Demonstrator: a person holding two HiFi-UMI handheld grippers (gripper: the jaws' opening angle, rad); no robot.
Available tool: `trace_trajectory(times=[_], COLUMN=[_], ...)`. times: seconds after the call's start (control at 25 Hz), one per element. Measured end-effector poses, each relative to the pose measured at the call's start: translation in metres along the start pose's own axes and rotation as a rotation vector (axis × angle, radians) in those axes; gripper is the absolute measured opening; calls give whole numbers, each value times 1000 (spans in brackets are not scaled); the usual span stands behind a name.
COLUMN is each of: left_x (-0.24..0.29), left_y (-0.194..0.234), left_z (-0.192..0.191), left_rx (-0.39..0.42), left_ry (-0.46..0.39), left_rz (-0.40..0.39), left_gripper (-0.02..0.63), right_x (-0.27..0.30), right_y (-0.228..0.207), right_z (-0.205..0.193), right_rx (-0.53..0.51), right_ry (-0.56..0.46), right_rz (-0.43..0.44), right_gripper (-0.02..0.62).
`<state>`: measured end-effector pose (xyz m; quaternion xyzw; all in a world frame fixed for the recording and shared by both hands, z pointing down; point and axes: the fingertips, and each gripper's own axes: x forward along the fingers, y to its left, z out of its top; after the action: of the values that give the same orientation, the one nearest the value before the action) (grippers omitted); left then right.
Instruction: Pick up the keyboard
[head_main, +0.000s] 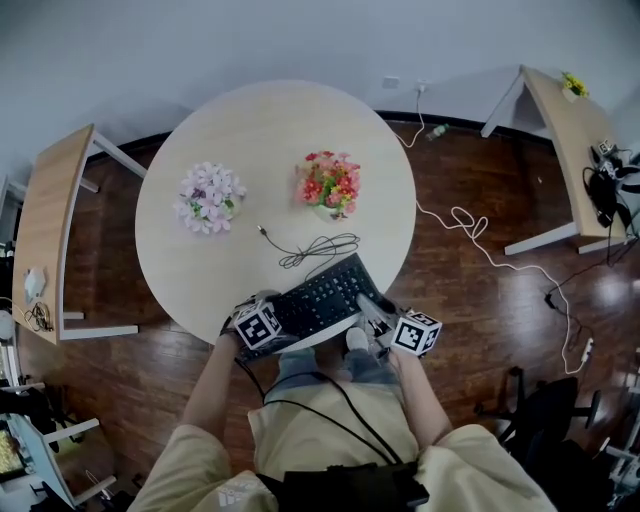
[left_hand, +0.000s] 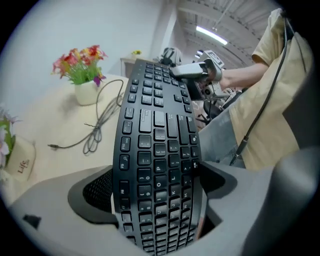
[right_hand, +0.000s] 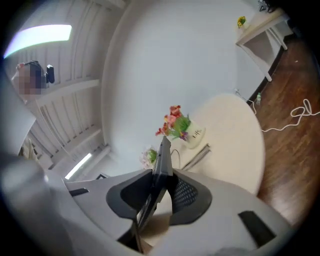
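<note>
Keyboard sat at the desk's near edge, partly overhanging it. Left gripper was spread wide, pads clamped across the keyboard's depth. Right gripper was almost closed, pinching its thin edge. Best bet was to raise both ends together with no twist. Loose cable lay coiled mid-desk and would probably drag. Two flower pots stood further back on the desk, well clear.
</note>
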<state>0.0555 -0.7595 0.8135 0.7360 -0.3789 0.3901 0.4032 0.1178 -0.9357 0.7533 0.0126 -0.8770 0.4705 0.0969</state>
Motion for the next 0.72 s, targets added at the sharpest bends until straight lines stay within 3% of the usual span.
trace_trajectory(times=[0.28, 0.4, 0.52, 0.72], left_x=[-63, -107, -137, -169], left_y=[34, 40, 44, 39], left_z=[34, 57, 74, 108], left_rx=[-88, -88, -14, 106], left_ry=[-289, -436, -496, -548], left_rz=[117, 189, 280, 352], left_gripper=[508, 305, 186, 144], right_x=[50, 59, 67, 77], right_y=[112, 160, 216, 310], right_z=[93, 131, 157, 166], right_rx=[-79, -195, -369, -682], right_ry=[-118, -144, -135, -71], right_rz=[272, 380, 491, 677], right_gripper=[95, 94, 93, 92])
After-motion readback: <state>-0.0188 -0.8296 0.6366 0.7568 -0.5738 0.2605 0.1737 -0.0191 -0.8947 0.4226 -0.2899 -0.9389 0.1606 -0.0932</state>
